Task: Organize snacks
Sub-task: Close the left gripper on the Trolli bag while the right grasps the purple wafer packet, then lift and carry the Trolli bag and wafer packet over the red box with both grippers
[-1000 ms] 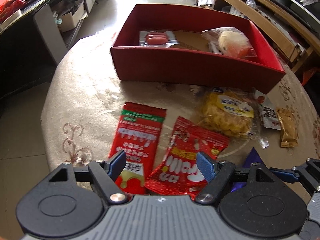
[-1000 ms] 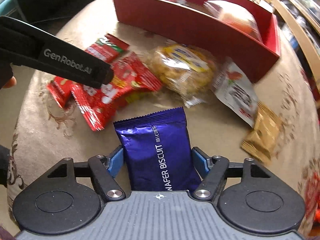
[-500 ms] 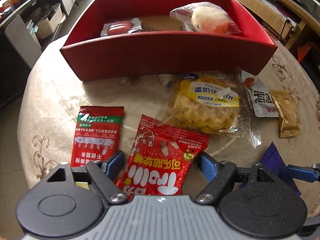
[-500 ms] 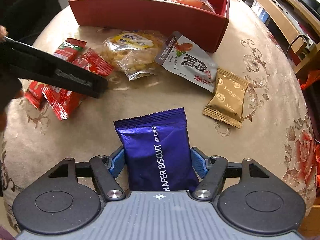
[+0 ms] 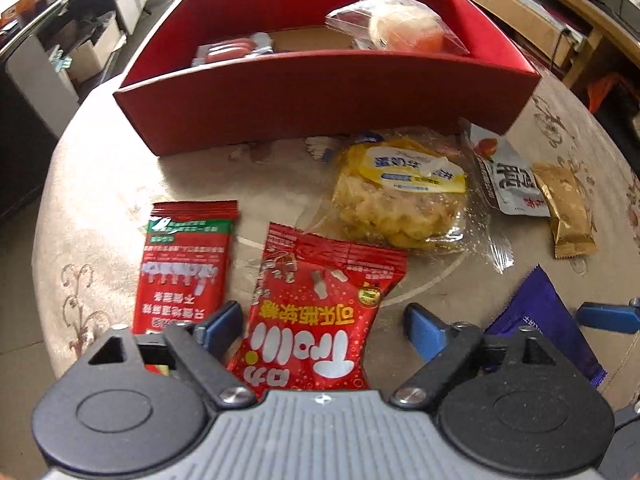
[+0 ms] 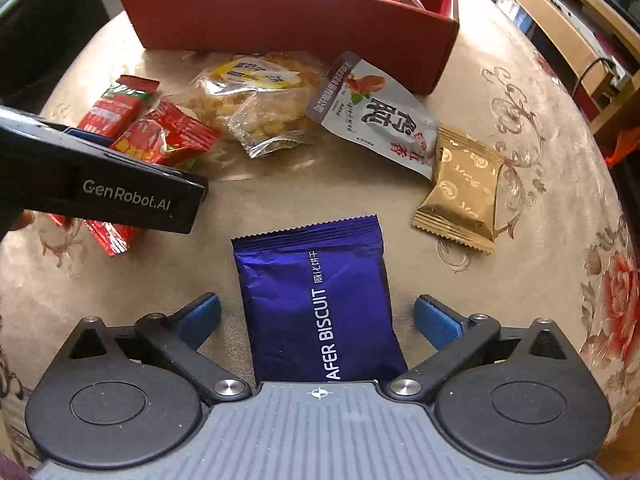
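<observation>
My left gripper [image 5: 324, 326] hangs over a red gummy bag [image 5: 320, 312] lying flat on the table. Its jaws are opening, and the bag sits between them with gaps on both sides. My right gripper [image 6: 318, 318] straddles a purple wafer biscuit pack [image 6: 316, 300]; its jaws are opening too, clear of the pack's edges. A red box [image 5: 320, 92] at the back holds a sausage pack [image 5: 232, 50] and a wrapped bun [image 5: 400, 28]. In the right wrist view the left gripper's body [image 6: 100, 188] crosses the left side.
On the round beige tablecloth [image 6: 280, 196] lie a second red packet [image 5: 186, 264], a clear-wrapped yellow pastry [image 5: 400, 200], a white snack pouch [image 6: 376, 120] and a gold packet [image 6: 460, 188]. Shelves stand beyond the table on the right, cabinets and floor on the left.
Both grippers' jaws have spread wider around their packets. The left gripper shifted over the red gummy bag, and both views rolled so the box sits more squarely ahead.
</observation>
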`<state>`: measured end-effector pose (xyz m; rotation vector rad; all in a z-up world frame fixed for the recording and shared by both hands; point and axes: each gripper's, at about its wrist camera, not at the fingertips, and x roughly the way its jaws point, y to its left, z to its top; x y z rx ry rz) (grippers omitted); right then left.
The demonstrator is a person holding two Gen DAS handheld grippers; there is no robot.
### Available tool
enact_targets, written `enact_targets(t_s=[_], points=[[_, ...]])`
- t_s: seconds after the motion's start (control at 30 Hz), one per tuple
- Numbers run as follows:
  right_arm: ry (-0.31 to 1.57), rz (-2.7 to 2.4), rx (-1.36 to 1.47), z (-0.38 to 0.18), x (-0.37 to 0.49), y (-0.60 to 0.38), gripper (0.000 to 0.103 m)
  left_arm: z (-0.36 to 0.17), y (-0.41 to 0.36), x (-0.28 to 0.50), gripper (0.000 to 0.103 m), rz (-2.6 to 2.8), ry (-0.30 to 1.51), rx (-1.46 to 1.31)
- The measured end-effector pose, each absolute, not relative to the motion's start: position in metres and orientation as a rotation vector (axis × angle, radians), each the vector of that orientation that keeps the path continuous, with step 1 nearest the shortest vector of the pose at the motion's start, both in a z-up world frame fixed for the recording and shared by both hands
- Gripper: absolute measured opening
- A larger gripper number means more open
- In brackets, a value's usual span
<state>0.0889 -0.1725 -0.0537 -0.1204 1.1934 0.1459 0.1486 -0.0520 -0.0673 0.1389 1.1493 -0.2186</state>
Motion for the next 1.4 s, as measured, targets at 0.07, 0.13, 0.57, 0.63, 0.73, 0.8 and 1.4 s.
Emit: enact_targets(t_s=[0.07,0.13,0.57,0.63,0.73,0.8,1.4], points=[[1.195,0.145,-0.104,-0.053,0.089,-0.175,0.103,-0.070,-0.054,0.149,0.096,-0.215,1.143,0.154],[1.187,0.134,-0.125,-0.051,0.088,-0.175,0.099,-0.069,-0.052,0.150,0.091,-0.213,1.151,0.137],[1.122,0.102,-0.112,-0.032,0.070,-0.182,0.073,-0.054,-0.042,0.128,0.051,-0.188,1.168,0.078],[1.114,0.098,-0.102,-0.030,0.069,-0.185,0.073,-0.054,-0.041,0.123,0.051,-0.187,1.173,0.076],[1.103,0.090,-0.101,-0.028,0.068,-0.185,0.073,-0.053,-0.041,0.117,0.051,-0.185,1.183,0.073],[1.106,0.092,-0.099,-0.029,0.069,-0.184,0.073,-0.054,-0.040,0.112,0.051,-0.186,1.195,0.072],[1.158,0.095,-0.113,-0.046,0.074,-0.179,0.073,-0.061,-0.045,0.104,0.053,-0.177,1.169,0.099]])
